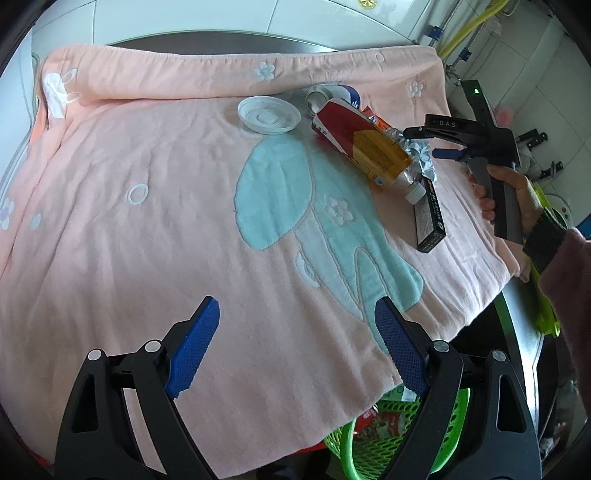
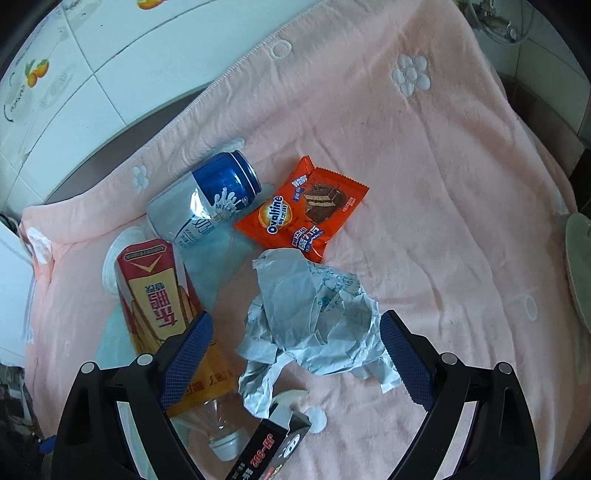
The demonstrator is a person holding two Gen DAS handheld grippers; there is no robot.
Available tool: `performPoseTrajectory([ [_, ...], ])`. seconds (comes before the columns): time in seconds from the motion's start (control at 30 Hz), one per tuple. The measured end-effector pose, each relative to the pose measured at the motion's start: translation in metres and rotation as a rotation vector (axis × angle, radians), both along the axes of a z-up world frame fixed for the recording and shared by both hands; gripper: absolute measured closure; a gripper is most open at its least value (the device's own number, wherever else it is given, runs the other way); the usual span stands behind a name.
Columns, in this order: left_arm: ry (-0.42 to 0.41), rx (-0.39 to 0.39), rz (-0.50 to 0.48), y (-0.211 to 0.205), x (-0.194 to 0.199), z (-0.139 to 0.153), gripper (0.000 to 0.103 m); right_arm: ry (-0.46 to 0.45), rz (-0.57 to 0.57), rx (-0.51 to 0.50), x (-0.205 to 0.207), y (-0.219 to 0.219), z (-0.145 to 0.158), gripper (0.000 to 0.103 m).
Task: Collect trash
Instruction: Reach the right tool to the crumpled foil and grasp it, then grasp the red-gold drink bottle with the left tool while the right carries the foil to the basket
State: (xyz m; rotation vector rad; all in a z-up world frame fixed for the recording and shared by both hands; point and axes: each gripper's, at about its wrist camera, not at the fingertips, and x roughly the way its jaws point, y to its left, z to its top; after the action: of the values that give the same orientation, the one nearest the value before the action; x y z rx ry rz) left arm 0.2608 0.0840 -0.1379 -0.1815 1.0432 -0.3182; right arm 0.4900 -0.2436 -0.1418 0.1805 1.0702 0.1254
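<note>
Pink towel [image 1: 147,240] over counter, white tiled wall [image 2: 110,55] behind

A home kitchen: glossy white wall tiles with orange-fruit decals [image 2: 35,72], black-handled knives [image 1: 532,138] on the counter, a yellow gas hose [image 1: 476,26].

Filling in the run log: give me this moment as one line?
left gripper open, empty | right gripper open over crumpled paper | nothing held | green basket below blanket edge

Left claw [image 1: 297,343] jaws apart, empty, right claw [image 2: 295,350] gaping, angled downward, hand [image 1: 506,195] gripping its handle
</note>
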Motion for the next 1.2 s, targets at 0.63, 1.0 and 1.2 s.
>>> performPoseTrajectory([
  [0.63, 0.012, -0.02, 0.012, -0.008, 0.03, 0.003, 0.018, -0.002, -0.057, -0.013, 0.007, -0.02, -0.023, 0.051],
  [1.0, 0.013, -0.092, 0.026, -0.058, 0.101, 0.033, 0.013, -0.126, -0.056, 0.0, -0.052, -0.041, 0.035, 0.052],
  [1.2, 0.076, -0.173, 0.054, -0.083, 0.15, 0.031, 0.012, -0.182, -0.044, 0.016, -0.096, -0.048, 0.057, 0.052],
])
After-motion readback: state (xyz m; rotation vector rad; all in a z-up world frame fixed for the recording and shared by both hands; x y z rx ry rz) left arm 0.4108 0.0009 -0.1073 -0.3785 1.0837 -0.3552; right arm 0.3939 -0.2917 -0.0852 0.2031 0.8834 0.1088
